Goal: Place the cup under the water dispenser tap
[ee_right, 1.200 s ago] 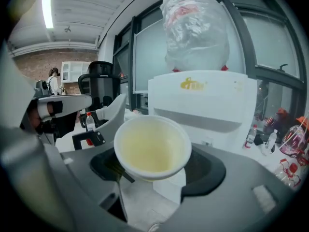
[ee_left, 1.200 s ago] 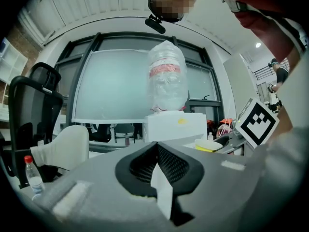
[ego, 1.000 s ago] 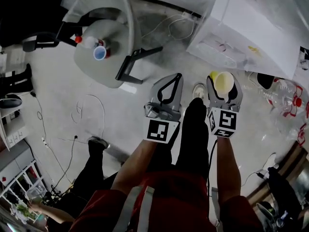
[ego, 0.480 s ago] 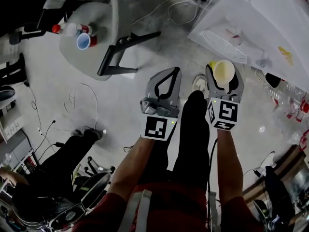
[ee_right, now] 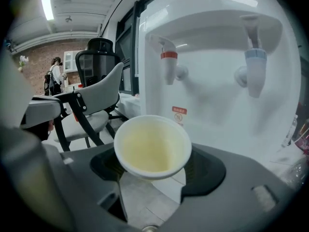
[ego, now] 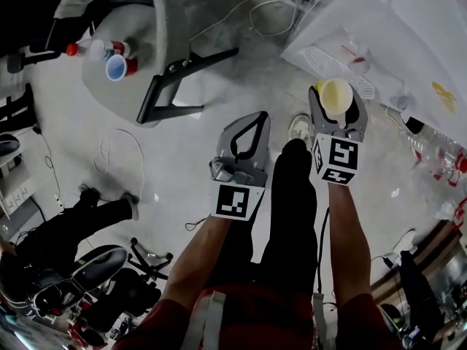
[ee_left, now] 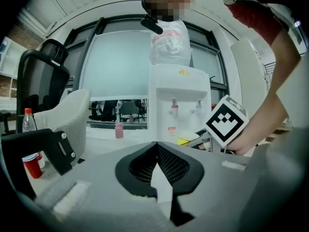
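Head view, change: over the last second my picture has slid. The chair (ego: pixel 146 42) has drifted to the upper left, and the dispenser (ego: pixel 379 35) has come in closer above my right hand.
Meaning: I read this as the approach leg. The cup is nearing the dispenser but isn't placed yet.
Left gripper (ego: pixel 260 117): clenched on nothing, its tips meeting. It hangs beside the right one with no part in this step.
Right gripper (ego: pixel 338 112): jaws spread wide, as they were in the two pictures before, and clamped on the cup's sides.
Cup (ee_right: pixel 151 145): upright, mouth up and apparently empty. It is carried in the air in front of the dispenser and stands under neither tap.
Taps: the red tap (ee_right: pixel 169 62) is on the left and the blue tap (ee_right: pixel 254 67) on the right. Both sit ahead of the cup and above its rim.
Next, my guess: carry the cup forward with the rim below a spout, then lower it onto the tray (ego: pixel 341 64) before I let the jaws go.
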### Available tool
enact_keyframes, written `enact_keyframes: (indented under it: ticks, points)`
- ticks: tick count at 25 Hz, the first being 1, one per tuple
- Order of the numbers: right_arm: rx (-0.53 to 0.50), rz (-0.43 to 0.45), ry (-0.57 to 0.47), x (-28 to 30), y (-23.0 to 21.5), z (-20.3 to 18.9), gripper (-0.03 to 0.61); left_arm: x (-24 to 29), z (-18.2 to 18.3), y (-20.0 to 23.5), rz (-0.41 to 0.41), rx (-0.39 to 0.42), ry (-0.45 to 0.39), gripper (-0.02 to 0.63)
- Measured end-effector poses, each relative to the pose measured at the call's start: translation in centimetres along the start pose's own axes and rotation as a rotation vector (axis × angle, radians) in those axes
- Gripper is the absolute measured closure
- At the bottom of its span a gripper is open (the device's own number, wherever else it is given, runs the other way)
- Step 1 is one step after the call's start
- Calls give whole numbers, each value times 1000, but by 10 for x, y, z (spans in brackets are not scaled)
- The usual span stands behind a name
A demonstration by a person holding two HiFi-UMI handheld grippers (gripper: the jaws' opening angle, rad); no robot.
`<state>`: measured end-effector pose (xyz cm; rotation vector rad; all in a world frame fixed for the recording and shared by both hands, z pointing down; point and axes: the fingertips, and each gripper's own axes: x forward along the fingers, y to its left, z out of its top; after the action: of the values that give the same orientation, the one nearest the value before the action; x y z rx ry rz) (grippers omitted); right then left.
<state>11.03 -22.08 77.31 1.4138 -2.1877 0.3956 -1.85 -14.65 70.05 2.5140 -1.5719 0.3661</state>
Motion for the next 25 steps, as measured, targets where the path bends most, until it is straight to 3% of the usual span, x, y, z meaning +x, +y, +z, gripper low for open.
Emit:
enact_keyframes:
  ticks: [18,24,25]
  points:
    - [31,-124,-1,58,-29,2,250,-1,-18,-23,-53,-11,36,614]
    - [31,-160,49,70,-30,-12,247,0,-19,-20,-9,-52,33,614]
    - [30,-166,65,71,-29,-16,270,0,-19,-18,0,-60,32,614]
